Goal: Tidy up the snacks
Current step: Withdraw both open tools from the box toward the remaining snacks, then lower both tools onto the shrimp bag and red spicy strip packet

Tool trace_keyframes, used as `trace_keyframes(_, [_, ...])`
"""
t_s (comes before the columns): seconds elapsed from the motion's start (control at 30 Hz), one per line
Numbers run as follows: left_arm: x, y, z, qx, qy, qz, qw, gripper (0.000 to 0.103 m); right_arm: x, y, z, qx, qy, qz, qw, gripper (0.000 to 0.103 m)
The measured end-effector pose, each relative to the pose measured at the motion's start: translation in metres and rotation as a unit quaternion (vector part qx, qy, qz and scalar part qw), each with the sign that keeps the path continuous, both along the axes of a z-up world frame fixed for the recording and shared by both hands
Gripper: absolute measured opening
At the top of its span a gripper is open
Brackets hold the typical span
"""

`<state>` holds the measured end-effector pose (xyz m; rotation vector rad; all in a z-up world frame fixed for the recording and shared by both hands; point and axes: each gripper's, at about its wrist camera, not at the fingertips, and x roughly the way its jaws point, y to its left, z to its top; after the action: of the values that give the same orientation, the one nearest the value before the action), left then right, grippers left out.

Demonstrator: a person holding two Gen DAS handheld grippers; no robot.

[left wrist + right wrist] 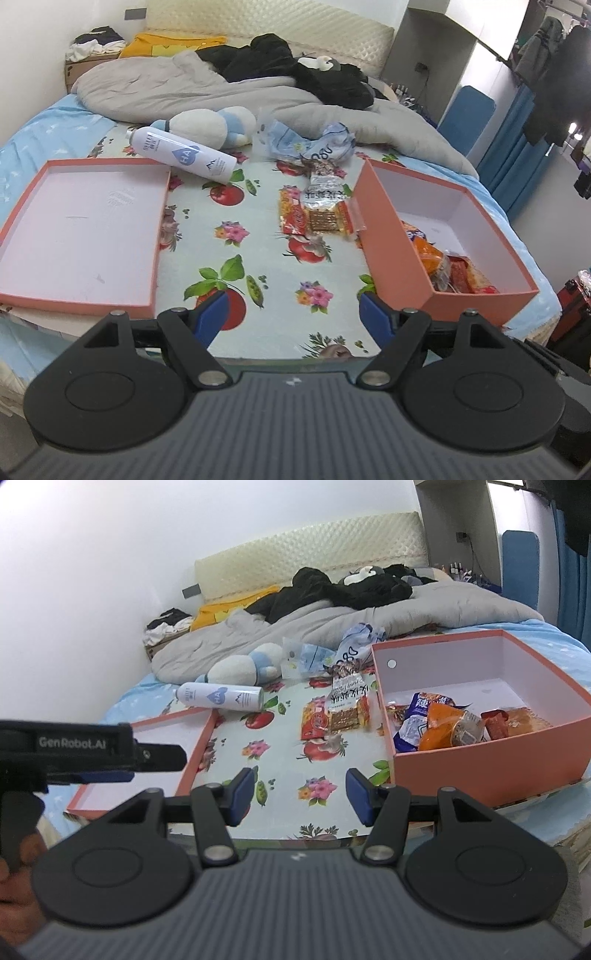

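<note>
Well, rectangular pink box (491, 771) (crinkly packets)

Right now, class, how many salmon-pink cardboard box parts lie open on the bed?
2. The shallow lid lies empty at the left of the floral mat; the deeper box sits at the right, holding snack packets. Nothing suggests a third, though bedding could hide one.

- The left gripper (291, 314) hangs with jaws apart, nothing between them, above the floral mat (236, 206).
- Right of it: the orange box (399, 254) with snack packets (443, 266).
- Left: the lid (22, 214).
- Beyond: a wafer packet (317, 218).
</note>
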<state>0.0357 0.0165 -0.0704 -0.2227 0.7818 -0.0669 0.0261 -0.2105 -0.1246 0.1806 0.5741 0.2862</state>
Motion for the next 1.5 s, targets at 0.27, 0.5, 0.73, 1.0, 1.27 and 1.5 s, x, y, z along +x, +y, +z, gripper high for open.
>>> trace_keyframes(0.27, [0.031, 0.012, -0.009, -0.001, 0.014, 0.017, 0.9998, 0.081, 0.023, 0.015, -0.008, -0.017, 0.012, 0.008, 1.000, 0.057])
trace_keyframes(0.5, [0.058, 0.024, -0.023, -0.014, 0.029, 0.037, 0.9988, 0.081, 0.049, 0.033, -0.011, -0.034, 0.005, 0.016, 0.999, 0.057])
trace_keyframes(0.73, [0.105, 0.039, -0.036, -0.008, 0.044, 0.036, 0.9984, 0.081, 0.089, 0.048, -0.022, -0.043, 0.002, 0.004, 0.999, 0.057])
trace_keyframes(1.0, [0.203, 0.045, -0.039, -0.022, 0.040, 0.004, 0.9989, 0.081, 0.168, 0.062, -0.050, -0.067, 0.015, -0.032, 0.997, 0.056])
trace_keyframes(1.27, [0.320, 0.025, -0.057, -0.037, 0.052, -0.049, 0.9968, 0.081, 0.247, 0.068, -0.091, -0.090, 0.057, -0.060, 0.992, 0.056])
trace_keyframes(1.5, [0.402, -0.005, -0.095, -0.032, 0.076, -0.104, 0.9912, 0.080, 0.290, 0.081, -0.126, -0.140, 0.070, -0.076, 0.985, 0.056])
